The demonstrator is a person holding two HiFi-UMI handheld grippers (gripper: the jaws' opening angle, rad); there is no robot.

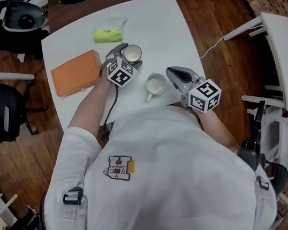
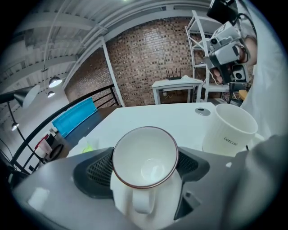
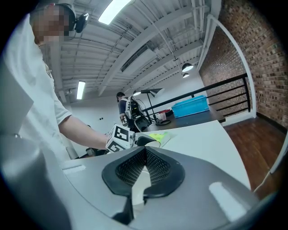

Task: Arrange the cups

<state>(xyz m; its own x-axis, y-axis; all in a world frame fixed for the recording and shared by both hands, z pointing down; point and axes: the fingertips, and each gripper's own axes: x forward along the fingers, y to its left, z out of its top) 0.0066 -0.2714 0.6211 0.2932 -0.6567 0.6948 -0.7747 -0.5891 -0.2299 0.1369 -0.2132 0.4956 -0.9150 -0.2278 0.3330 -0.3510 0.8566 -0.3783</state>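
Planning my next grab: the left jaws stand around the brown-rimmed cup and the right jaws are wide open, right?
No: the jaws of the right gripper are shut, with nothing between them, as the right gripper view shows. Those of the left gripper do stand around the brown-rimmed cup.

Brown-rimmed cup point(image 1: 132, 53) and plain white cup point(image 1: 156, 85) stand upright, apart.
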